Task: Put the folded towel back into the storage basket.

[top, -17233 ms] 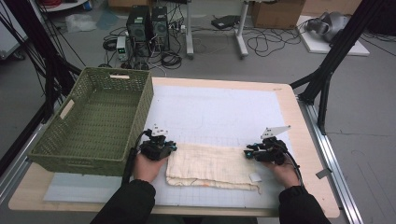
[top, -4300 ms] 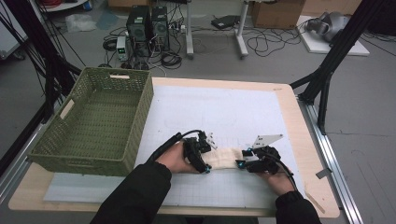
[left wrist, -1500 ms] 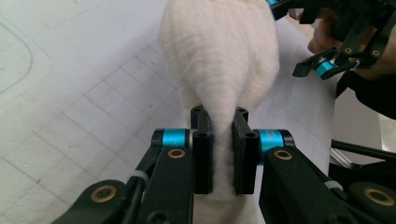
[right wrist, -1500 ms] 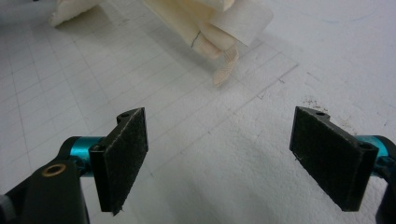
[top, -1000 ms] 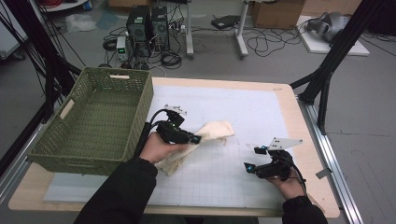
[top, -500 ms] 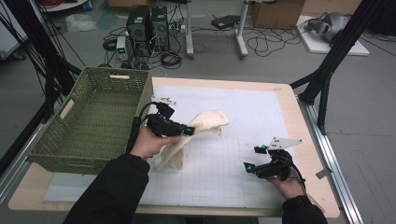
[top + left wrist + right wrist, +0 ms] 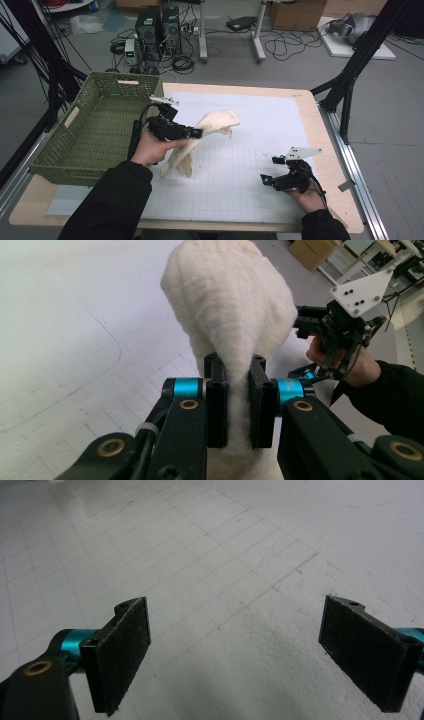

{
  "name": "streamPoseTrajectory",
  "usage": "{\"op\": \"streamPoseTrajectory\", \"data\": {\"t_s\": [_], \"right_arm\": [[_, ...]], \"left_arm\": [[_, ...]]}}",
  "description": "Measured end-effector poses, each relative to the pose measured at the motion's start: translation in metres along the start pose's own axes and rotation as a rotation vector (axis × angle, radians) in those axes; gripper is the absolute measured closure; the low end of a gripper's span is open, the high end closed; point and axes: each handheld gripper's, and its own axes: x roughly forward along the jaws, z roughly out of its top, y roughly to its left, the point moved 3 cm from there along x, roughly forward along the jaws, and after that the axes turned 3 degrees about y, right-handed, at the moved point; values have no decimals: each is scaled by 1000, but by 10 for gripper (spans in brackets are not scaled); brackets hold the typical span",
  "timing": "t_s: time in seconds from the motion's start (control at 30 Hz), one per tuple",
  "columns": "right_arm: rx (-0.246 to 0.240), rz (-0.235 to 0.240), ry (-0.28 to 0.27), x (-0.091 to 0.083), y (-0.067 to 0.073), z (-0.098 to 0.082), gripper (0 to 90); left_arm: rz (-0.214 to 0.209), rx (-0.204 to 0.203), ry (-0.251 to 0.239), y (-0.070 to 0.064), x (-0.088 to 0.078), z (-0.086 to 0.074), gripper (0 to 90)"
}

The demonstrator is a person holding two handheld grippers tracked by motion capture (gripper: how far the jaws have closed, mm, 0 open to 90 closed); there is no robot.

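From the high view we see the left gripper point(image 7: 196, 133) clamped on a cream cloth point(image 7: 210, 131) and holding it above the gridded white mat point(image 7: 260, 120), just right of the green basket point(image 7: 85, 135), the cloth's lower end hanging to the mat, while the right gripper point(image 7: 267, 172) sits low over the mat well apart from it, near the table's point(image 7: 327, 165) right edge. In the left gripper view we see the cloth point(image 7: 230, 305) pinched between the two black jaws and bulging out beyond them, with the right gripper point(image 7: 300, 325) farther off. In the right gripper view we find the right gripper point(image 7: 232, 655) released, its jaws having just been opening, standing wide with bare mat point(image 7: 225, 555) between them.
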Motion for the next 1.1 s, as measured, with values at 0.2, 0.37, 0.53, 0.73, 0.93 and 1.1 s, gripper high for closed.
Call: {"op": "streamPoseTrajectory", "data": {"t_s": [0.2, 0.37, 0.53, 0.73, 0.93, 1.1], "right_arm": [[0, -6, -2, 0, 0, 0, 122], [1, -19, -12, -1, -1, 1, 120], [0, -19, -21, -2, -2, 1, 120], [-4, -19, -26, -2, -2, 1, 120], [-12, -20, -24, -1, -1, 2, 120], [-15, -22, -19, 0, -1, 2, 120]], "left_arm": [[-10, -11, -25, 0, -8, 3, 810], [-13, -20, -33, 0, -13, 4, 810], [-19, -19, -47, -2, -21, 8, 810], [-21, -26, -73, -2, -34, 11, 809], [-26, -42, -100, 0, -48, 14, 810], [-28, -61, -116, 2, -58, 16, 809]]}}
